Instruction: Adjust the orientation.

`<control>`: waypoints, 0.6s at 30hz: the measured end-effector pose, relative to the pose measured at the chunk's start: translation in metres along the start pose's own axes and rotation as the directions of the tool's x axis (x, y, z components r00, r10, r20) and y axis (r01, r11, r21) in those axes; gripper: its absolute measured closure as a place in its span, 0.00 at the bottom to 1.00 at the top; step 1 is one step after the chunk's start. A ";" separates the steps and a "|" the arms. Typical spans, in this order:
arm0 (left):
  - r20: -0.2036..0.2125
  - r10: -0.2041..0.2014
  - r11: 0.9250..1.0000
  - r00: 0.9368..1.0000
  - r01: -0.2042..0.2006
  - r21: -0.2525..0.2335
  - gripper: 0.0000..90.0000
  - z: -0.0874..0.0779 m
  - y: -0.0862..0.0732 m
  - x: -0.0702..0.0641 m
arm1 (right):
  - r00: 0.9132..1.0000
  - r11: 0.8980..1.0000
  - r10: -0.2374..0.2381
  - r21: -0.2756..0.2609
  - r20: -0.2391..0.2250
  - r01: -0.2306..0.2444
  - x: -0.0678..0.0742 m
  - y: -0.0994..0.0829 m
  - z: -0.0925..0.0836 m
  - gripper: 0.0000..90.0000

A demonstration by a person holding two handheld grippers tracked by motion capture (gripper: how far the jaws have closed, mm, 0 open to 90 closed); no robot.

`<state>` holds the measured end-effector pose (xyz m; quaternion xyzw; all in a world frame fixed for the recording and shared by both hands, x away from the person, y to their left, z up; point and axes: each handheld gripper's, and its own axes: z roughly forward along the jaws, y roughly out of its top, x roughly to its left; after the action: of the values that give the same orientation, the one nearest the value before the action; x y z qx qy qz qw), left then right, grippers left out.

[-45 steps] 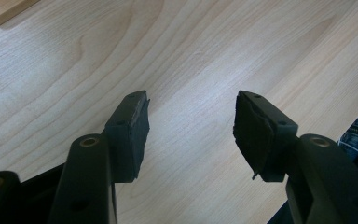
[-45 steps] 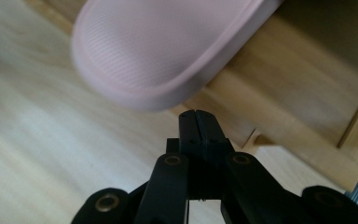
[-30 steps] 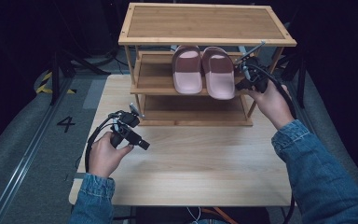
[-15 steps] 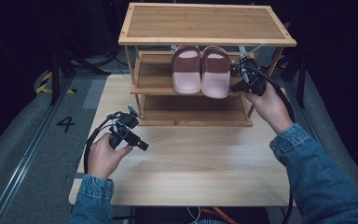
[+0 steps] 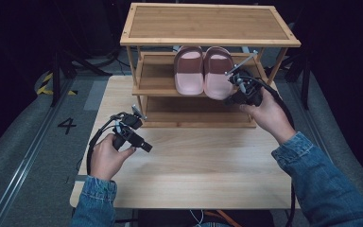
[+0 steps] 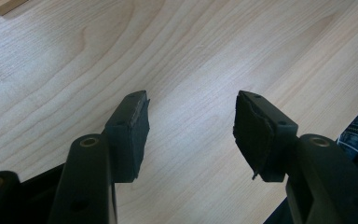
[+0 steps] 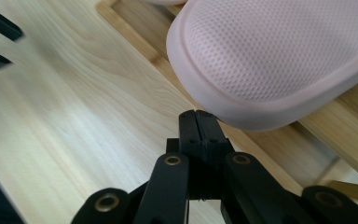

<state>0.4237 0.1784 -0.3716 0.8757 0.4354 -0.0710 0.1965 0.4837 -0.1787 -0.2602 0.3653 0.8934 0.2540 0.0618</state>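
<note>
Pink slipper (image 7: pixel 279 60) just beyond closed right gripper (image 7: pixel 199 116) fingers.

slipper (image 7: pixel 279 56): pink, matt, dimpled (rubbery) | rack (image 5: pixel 208 23): bamboo | table (image 5: pixel 208 170): pale smooth wood

Digit "4" (image 5: pixel 67 126) in black on grey floor mat (image 5: pixel 38 156), left of table (image 5: pixel 194 184). No other readable text.

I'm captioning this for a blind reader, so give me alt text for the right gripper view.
The right hand-held gripper, its two black jaws pressed shut with nothing between them, points at the rounded edge of a pink perforated slipper. The slipper rests on a wooden rack shelf and juts past its front rail, with the pale wooden table below.
</note>
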 end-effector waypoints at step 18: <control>-0.003 -0.005 1.000 1.000 0.005 -0.029 0.50 -0.006 -0.002 0.001 | 0.999 0.997 -0.023 -0.066 0.038 0.026 -0.003 -0.015 -0.028 1.00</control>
<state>0.4225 0.1826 -0.3669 0.8718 0.4387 -0.0639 0.2084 0.4686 -0.2016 -0.2439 0.3566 0.8876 0.2762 0.0937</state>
